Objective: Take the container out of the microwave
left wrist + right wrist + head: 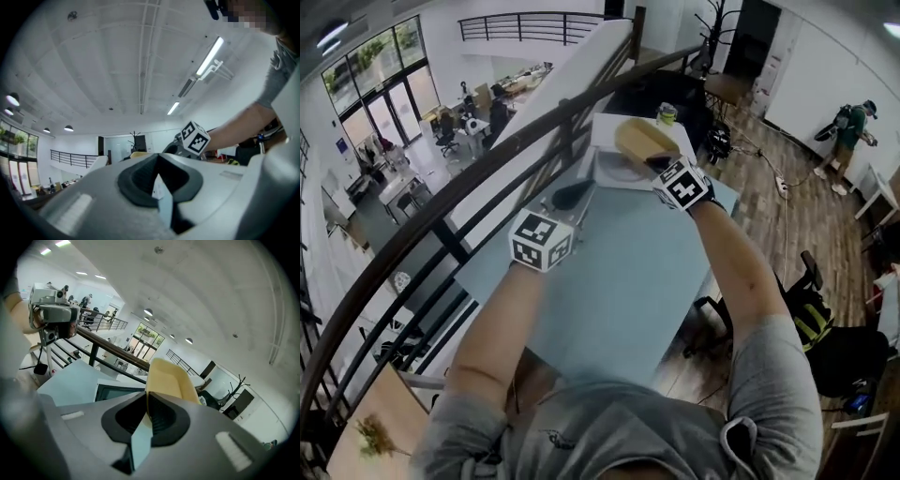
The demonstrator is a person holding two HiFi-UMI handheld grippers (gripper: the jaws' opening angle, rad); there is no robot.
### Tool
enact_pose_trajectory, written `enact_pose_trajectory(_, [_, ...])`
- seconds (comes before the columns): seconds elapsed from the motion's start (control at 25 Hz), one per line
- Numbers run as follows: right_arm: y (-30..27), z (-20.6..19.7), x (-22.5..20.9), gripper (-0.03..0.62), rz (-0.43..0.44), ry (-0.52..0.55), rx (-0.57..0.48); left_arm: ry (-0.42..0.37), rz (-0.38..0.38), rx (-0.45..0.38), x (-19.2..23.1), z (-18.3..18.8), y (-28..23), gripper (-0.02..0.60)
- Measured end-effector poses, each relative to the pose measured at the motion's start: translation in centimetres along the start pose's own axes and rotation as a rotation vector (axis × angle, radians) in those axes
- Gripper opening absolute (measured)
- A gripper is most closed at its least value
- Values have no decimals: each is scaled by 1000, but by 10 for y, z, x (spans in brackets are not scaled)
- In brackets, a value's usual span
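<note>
A pale yellow container hangs in the air above the white microwave at the far end of the light blue table. My right gripper is shut on its near rim. In the right gripper view the container stands up out of the right gripper, with the microwave's window below and behind it. My left gripper hovers over the table left of the microwave. In its own view the left gripper is shut with nothing between its jaws, and the right gripper's marker cube shows beyond it.
A dark stair railing runs along the table's left side, with a drop to a lower floor beyond it. A green-lidded cup stands behind the microwave. An office chair with a black and yellow bag is at the right. A person stands far off.
</note>
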State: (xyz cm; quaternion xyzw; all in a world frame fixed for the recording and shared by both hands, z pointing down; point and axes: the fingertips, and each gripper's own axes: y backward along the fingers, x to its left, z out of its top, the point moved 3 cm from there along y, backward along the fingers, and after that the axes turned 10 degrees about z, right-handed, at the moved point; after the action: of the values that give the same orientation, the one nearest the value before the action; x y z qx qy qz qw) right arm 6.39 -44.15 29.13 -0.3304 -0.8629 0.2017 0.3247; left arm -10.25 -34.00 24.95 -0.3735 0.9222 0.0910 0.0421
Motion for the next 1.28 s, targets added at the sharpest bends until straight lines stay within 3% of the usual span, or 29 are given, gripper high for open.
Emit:
enact_pose_trajectory(0.32, [69, -20, 15, 20, 77, 69, -76, -47, 99, 27, -83, 30, 12, 23])
enact_pose_trajectory(0.76, [163, -18, 69, 21, 153, 141, -167, -63, 228, 38, -172, 56, 75, 23])
enact_pose_trajectory(1.0, [182, -4, 105, 21, 204, 154, -206, -69, 267, 56, -184, 58, 110, 23])
enact_pose_trajectory(1.28, [173, 11, 160, 21, 238, 150, -214, -31, 257, 69, -161, 36, 167, 23])
